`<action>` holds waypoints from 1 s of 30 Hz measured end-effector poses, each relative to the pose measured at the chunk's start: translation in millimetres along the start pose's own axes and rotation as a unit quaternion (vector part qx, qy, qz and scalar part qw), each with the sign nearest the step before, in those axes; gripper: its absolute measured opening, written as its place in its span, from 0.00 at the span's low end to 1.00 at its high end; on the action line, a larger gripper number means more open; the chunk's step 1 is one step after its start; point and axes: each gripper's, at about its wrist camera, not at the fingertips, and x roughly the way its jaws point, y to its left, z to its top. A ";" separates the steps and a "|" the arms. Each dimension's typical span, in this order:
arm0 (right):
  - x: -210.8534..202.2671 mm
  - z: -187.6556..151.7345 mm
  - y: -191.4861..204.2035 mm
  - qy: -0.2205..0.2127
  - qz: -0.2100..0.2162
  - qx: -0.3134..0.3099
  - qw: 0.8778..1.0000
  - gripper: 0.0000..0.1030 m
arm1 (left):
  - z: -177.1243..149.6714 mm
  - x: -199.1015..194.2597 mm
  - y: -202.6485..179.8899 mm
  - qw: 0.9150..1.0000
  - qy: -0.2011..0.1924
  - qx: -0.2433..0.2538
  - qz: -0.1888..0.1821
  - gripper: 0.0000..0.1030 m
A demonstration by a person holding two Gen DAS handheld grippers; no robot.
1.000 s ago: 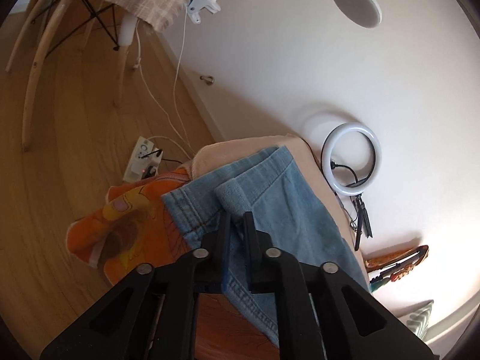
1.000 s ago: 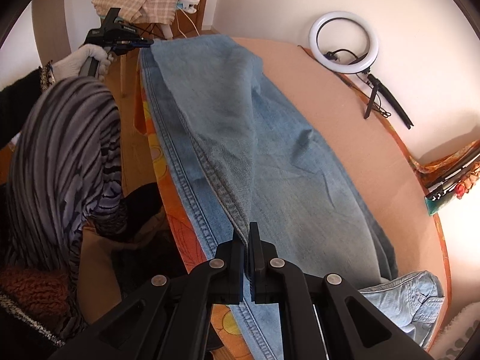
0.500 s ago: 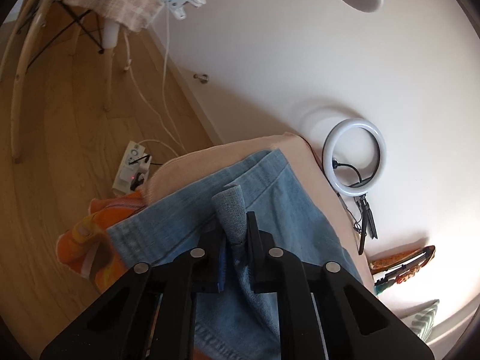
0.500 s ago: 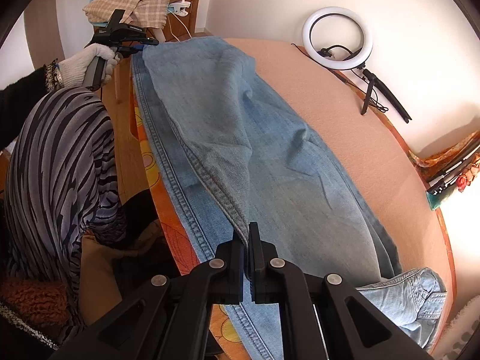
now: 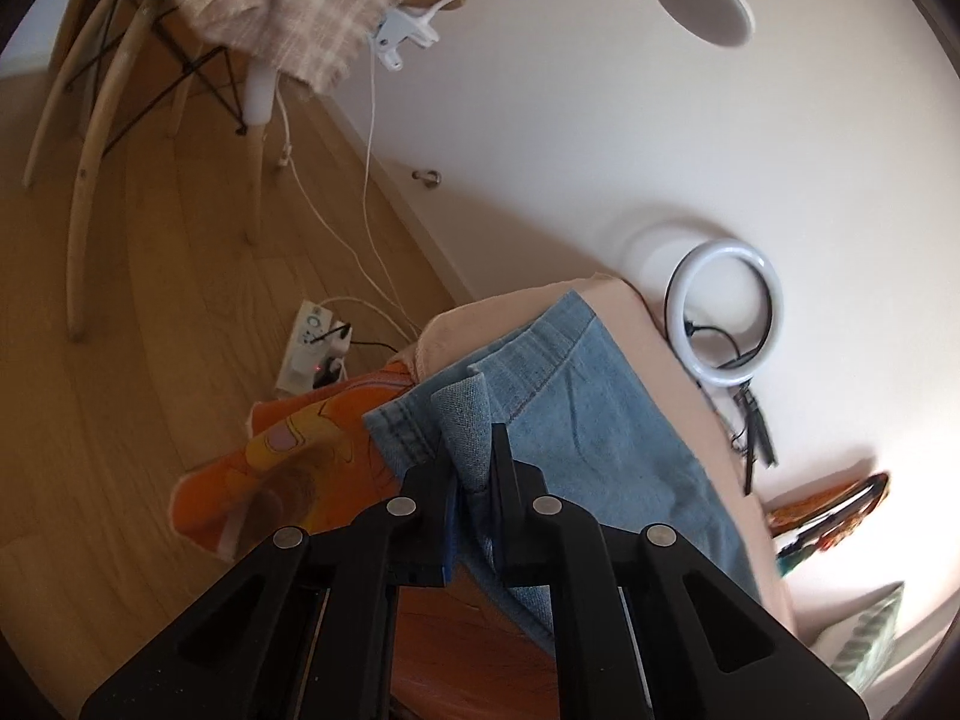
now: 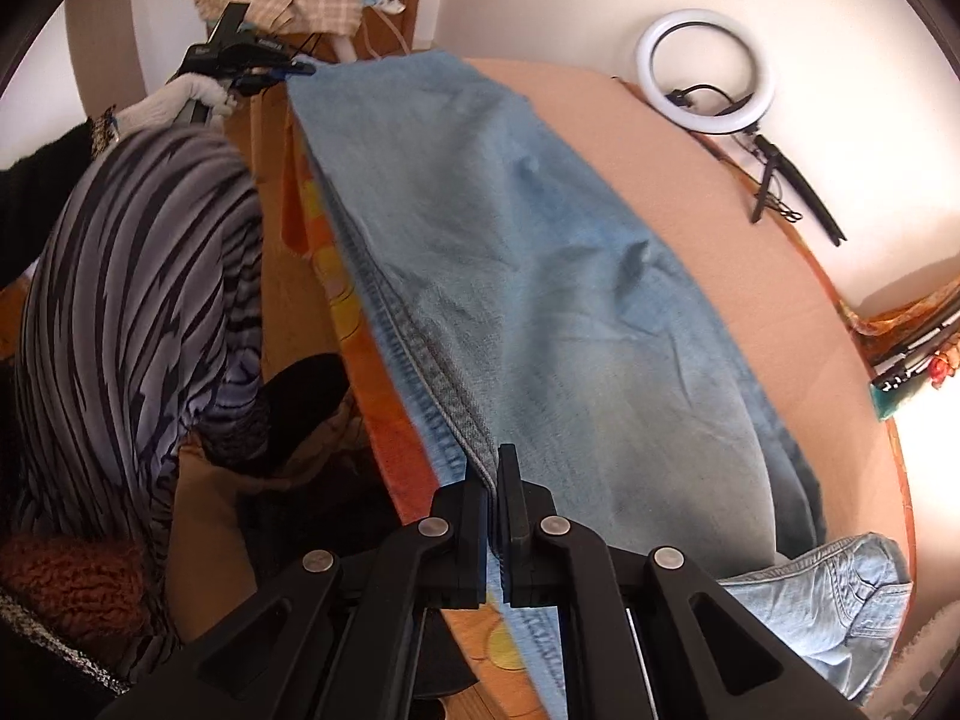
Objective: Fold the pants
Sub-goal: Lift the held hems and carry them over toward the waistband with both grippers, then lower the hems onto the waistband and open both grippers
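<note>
Light blue jeans (image 6: 540, 276) lie lengthwise on a peach-covered bed (image 6: 720, 204), one leg folded over the other. My right gripper (image 6: 492, 468) is shut on the seam edge of the upper leg near the seat. My left gripper (image 5: 471, 450) is shut on the hem corner of the jeans (image 5: 576, 414), and a flap of denim sticks up between its fingers. In the right wrist view the left gripper (image 6: 282, 69) shows at the far end of the leg, held by a white-gloved hand (image 6: 174, 102). The waist part (image 6: 828, 606) is bunched at lower right.
An orange patterned sheet (image 5: 300, 456) hangs over the bed's side. A ring light (image 6: 702, 72) and its stand lie by the wall. On the wooden floor are a power strip (image 5: 312, 348) with cables and a chair (image 5: 180, 48) draped with checked cloth. The person's striped clothing (image 6: 126, 300) is at left.
The left gripper drew the hem corner sideways along the bed's end, then back; the denim flap stands between its fingers. The upper leg lies flatter and more stretched. The right gripper kept its place.
</note>
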 end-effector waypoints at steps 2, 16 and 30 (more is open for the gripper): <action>3.5 -1.8 -4.0 0.001 -0.001 0.009 1.000 0.00 | 3.3 3.8 -2.4 1.000 0.016 0.000 0.004 0.08; -12.5 -21.8 -23.1 -0.060 0.040 0.153 0.986 0.28 | 32.4 -27.3 -72.9 0.990 0.013 0.143 -0.007 0.29; -67.1 -114.1 -81.2 -0.129 -0.064 0.388 0.910 0.74 | -44.6 3.8 -303.7 0.909 0.153 0.324 -0.215 0.60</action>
